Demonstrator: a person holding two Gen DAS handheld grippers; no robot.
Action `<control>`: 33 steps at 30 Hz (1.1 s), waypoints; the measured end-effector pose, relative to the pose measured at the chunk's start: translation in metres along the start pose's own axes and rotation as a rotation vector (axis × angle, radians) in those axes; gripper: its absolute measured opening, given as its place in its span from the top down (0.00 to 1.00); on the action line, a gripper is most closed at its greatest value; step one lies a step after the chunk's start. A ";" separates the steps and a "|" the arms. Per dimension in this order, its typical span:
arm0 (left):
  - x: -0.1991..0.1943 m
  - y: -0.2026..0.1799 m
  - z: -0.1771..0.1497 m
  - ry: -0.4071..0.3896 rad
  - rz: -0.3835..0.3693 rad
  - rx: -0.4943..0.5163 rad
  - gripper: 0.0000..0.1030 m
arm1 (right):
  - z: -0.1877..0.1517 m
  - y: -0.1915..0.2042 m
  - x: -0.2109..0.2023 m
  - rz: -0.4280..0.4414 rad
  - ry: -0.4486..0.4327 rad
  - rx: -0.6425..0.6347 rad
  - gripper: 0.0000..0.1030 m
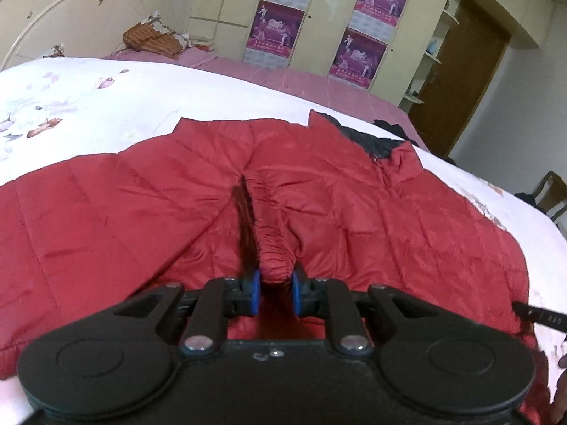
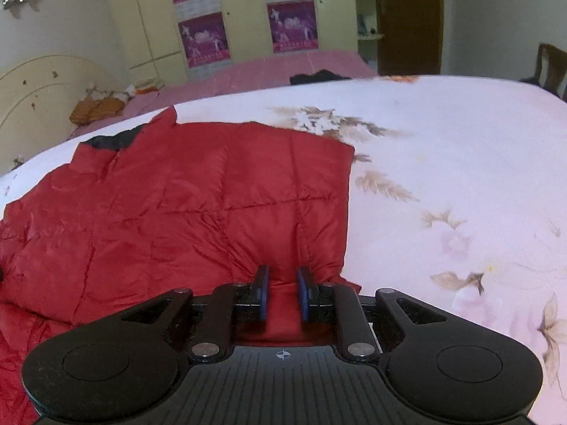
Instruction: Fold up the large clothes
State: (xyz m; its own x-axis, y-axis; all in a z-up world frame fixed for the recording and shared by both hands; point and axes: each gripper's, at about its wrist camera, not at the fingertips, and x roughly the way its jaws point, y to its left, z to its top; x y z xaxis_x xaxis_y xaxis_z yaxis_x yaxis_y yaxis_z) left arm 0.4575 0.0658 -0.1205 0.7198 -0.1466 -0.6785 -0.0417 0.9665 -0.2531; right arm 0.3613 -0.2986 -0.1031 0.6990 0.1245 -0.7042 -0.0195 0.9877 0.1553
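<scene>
A red quilted puffer jacket (image 1: 354, 194) with a black lining at its collar lies spread on the white floral bedspread (image 1: 88, 106). In the left wrist view my left gripper (image 1: 275, 292) is shut on the gathered elastic cuff of a sleeve (image 1: 274, 241) that runs up over the jacket's body. In the right wrist view the same jacket (image 2: 177, 205) fills the left half, its folded edge running down the middle. My right gripper (image 2: 282, 292) is shut on the jacket's red fabric at that near edge.
The bedspread (image 2: 443, 177) lies bare to the right of the jacket. A dark garment (image 2: 319, 77) lies at the bed's far edge on a pink sheet. A headboard (image 1: 71, 17), a wardrobe with purple posters (image 1: 354, 35), a brown door (image 1: 460, 81) and a chair (image 2: 549, 67) surround the bed.
</scene>
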 end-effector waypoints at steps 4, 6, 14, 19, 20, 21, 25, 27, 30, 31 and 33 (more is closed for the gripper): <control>-0.004 0.001 -0.004 -0.001 -0.006 0.001 0.84 | -0.004 -0.005 -0.006 0.014 0.003 -0.009 0.84; -0.002 0.002 -0.005 0.008 -0.002 0.009 0.84 | -0.005 -0.005 -0.006 0.018 0.003 -0.026 0.84; -0.043 0.007 0.011 -0.091 0.065 0.054 0.42 | 0.026 -0.022 -0.037 0.035 -0.119 0.009 0.84; -0.009 -0.031 0.030 -0.080 -0.045 0.147 0.47 | 0.060 -0.024 0.002 0.026 -0.115 0.015 0.84; 0.003 -0.038 0.030 -0.060 -0.047 0.167 0.47 | 0.063 -0.024 0.018 0.011 -0.085 0.006 0.84; 0.017 -0.042 0.028 -0.036 -0.037 0.179 0.47 | 0.063 -0.026 0.034 -0.005 -0.043 0.003 0.84; 0.044 -0.034 0.015 0.019 -0.022 0.177 0.45 | 0.059 -0.032 0.058 -0.024 0.008 -0.038 0.84; 0.036 -0.034 0.017 0.025 -0.011 0.180 0.46 | 0.061 -0.031 0.049 -0.038 0.016 -0.038 0.84; 0.012 -0.034 0.015 -0.020 -0.029 0.145 0.46 | 0.056 -0.032 0.015 -0.003 -0.045 -0.015 0.84; 0.007 -0.034 0.013 -0.027 -0.032 0.143 0.46 | 0.051 -0.030 0.003 0.010 -0.057 -0.010 0.84; 0.002 -0.037 0.005 -0.031 -0.040 0.151 0.46 | 0.040 -0.023 -0.011 0.033 -0.055 -0.013 0.84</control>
State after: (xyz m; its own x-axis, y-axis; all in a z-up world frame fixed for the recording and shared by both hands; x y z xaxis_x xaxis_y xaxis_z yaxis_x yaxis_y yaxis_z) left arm 0.4636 0.0304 -0.1087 0.7402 -0.1810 -0.6476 0.0901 0.9811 -0.1711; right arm 0.3820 -0.3265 -0.0711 0.7363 0.1521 -0.6593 -0.0523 0.9843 0.1687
